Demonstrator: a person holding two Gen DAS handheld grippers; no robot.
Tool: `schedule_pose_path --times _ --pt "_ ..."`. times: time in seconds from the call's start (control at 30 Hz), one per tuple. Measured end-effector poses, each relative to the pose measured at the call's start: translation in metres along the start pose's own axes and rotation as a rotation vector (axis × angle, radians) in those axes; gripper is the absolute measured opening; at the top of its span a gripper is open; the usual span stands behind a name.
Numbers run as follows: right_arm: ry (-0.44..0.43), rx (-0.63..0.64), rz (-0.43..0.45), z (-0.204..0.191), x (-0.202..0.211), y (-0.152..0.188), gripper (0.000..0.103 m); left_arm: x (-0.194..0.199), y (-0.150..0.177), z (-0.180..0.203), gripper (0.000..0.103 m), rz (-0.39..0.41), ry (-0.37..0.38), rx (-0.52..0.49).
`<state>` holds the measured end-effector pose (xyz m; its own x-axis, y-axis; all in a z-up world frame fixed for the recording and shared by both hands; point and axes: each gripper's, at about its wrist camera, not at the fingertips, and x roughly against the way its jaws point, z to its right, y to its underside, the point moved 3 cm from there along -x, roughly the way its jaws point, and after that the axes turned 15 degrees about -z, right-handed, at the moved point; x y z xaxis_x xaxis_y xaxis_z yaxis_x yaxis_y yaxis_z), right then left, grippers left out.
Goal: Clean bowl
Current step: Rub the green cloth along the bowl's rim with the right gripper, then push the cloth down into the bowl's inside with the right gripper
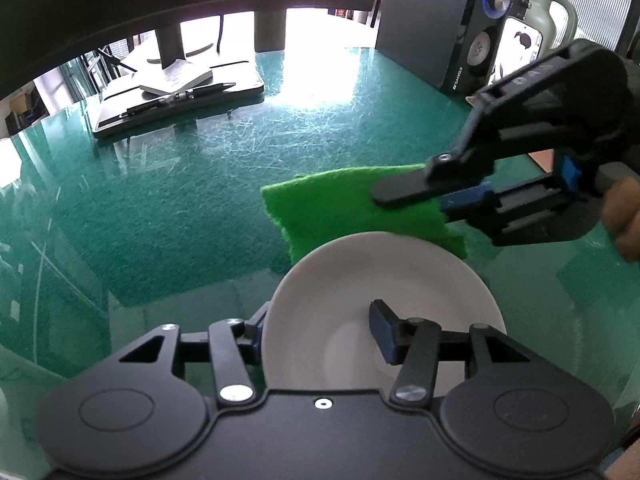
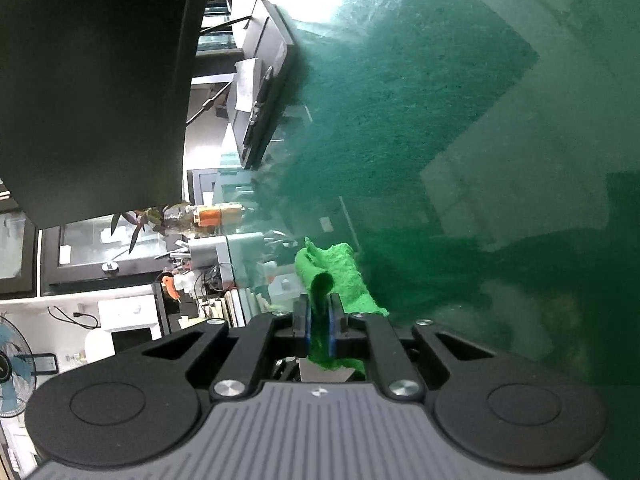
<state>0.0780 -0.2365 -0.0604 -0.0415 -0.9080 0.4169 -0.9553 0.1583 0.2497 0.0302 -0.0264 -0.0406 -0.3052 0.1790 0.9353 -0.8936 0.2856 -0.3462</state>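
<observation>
A white bowl stands on the green glass table, just ahead of my left gripper. The left gripper is open: one finger sits outside the bowl's left wall, while the other finger is inside the bowl, well clear of the wall. A green scouring pad hangs above and behind the bowl's far rim, with my right gripper shut on its right edge. In the right wrist view the green scouring pad sticks out crumpled from the right gripper. The bowl is hidden there.
The glass table is scratched and shows glare at the back. A grey stand with a notebook and pens sits at the back left. A black speaker stands at the back right. A person's hand holds the right gripper.
</observation>
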Motion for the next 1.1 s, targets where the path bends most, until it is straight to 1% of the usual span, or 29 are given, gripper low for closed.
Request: schedule_pose_path --times 0.1,0.23,0.37,0.43,0.53,0.67,0.8,0.87,0.97,1.1 --pt "0.008 -0.030 0.015 0.009 0.016 0.012 0.009 0.000 0.000 0.000 0.052 0.001 0.000 -0.005" --pt "0.011 -0.021 0.018 0.007 0.020 0.022 0.009 0.000 0.000 0.001 0.052 0.001 -0.002 -0.010" --pt "0.031 0.040 -0.024 -0.007 -0.003 0.021 0.009 0.000 0.001 0.001 0.053 0.002 -0.004 -0.014" --pt "0.050 0.071 -0.055 -0.015 -0.021 0.020 0.009 0.001 0.001 0.002 0.053 0.002 -0.007 -0.016" --pt "0.071 0.105 -0.060 -0.023 -0.035 0.020 0.009 0.001 0.002 0.002 0.053 0.003 -0.010 -0.018" --pt "0.082 0.094 -0.020 -0.022 -0.026 0.022 0.006 0.001 0.002 0.003 0.053 0.006 -0.010 -0.020" --pt "0.089 0.065 0.024 -0.015 -0.008 0.025 0.005 0.000 0.001 0.004 0.053 0.010 -0.008 -0.027" --pt "0.093 0.063 0.029 -0.015 -0.008 0.026 0.006 0.000 0.001 0.005 0.053 0.012 -0.008 -0.029" --pt "0.097 0.076 0.010 -0.018 -0.023 0.022 0.006 -0.001 0.001 0.006 0.053 0.012 -0.007 -0.031" --pt "0.112 0.127 -0.059 -0.031 -0.052 0.020 0.006 0.000 0.001 0.006 0.054 0.009 -0.009 -0.036"
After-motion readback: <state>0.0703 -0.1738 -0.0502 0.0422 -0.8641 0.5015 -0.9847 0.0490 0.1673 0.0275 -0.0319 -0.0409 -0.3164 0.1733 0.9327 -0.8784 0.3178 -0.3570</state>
